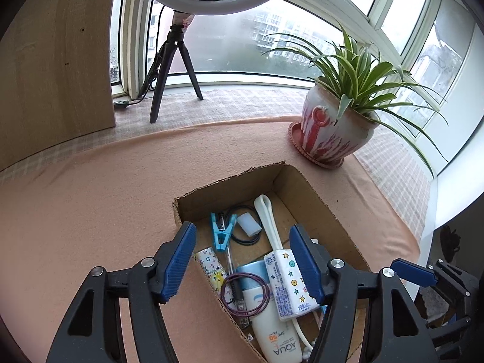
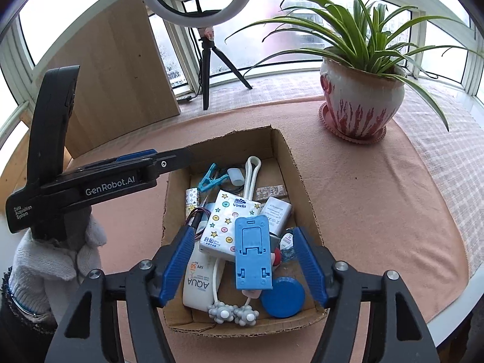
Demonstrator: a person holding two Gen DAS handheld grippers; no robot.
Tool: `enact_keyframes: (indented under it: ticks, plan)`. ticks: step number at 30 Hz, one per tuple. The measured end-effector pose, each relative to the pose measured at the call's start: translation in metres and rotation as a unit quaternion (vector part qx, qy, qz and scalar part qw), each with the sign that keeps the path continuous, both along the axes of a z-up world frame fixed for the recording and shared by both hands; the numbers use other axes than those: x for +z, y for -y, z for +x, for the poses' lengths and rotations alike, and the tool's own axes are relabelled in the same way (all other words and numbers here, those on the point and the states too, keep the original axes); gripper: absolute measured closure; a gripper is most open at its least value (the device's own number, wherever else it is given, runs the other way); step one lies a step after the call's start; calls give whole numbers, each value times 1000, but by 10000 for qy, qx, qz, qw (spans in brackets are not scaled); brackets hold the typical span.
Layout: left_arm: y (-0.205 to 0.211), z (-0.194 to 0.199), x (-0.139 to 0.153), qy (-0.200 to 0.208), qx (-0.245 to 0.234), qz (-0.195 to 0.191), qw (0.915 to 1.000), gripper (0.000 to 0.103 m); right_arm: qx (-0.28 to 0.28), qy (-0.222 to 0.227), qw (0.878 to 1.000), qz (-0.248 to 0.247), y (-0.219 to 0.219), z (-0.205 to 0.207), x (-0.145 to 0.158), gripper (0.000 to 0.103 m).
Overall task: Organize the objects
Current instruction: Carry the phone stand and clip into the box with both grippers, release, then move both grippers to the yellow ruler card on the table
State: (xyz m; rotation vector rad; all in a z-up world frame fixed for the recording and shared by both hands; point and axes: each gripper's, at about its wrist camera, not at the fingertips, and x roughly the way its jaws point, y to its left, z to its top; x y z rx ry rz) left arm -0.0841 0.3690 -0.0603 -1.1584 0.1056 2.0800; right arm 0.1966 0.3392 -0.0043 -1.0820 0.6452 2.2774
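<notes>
While the cardboard box (image 2: 290, 163) sits open on the peach cloth (image 2: 363, 187), it holds a jumble: a Vinda tissue pack (image 2: 225, 220) with stars and buttons, a blue folding phone stand (image 2: 252, 254) lying across the tissue pack's near end, an AQUA sunscreen tube (image 2: 196, 284), a round blue lid (image 2: 282, 296), a white adapter box (image 2: 276, 211), a light-blue clip (image 2: 210, 180) and a white cord with grey flower-shaped ends (image 2: 233, 313).

Above the near end of the box the right gripper (image 2: 243, 260) hangs with its blue pads (image 2: 178, 263) spread wide — the phone stand lies between them, but neither pad presses on it.

From its own camera, the left gripper (image 1: 242, 260) is likewise wide open over the box's left part; its right pad is just beside the tissue pack (image 1: 287, 281), whether touching I cannot tell, and nothing is gripped. A purple hair tie (image 1: 245, 295) lies on the sunscreen tube (image 1: 272, 326) between the pads. A white-gloved hand (image 2: 57, 260) holds that gripper's handle.

Beyond the box stand a potted spider plant (image 2: 360, 96) on its saucer, a ring light on a tripod (image 2: 208, 69) and a wooden board (image 2: 121, 69) by the window.
</notes>
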Motion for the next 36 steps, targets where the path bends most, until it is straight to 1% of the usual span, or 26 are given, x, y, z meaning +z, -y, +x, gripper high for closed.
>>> enact_keyframes:
  ticks: [9,17,22,27,33,36]
  plan:
    - [35,0,-2,84,223,-19,9997,36,59,-20,9999,-142,6,-6,-3,39]
    - [91,3,-5,181,554,-90,9983,36,369,-72,9990,-228,28,-25,-2,39]
    - [138,5,-9,298,879,-109,9956,36,625,-91,9975,-314,49,-44,-2,39]
    - [190,11,-11,332,1208,-172,9920,36,952,-102,9947,-377,75,-65,-2,39]
    - [261,22,-15,410,1733,-190,9838,36,1413,-70,9887,-494,105,-95,-5,39]
    - [297,29,-21,464,2008,-241,9782,36,1704,-66,9840,-509,123,-113,-6,39]
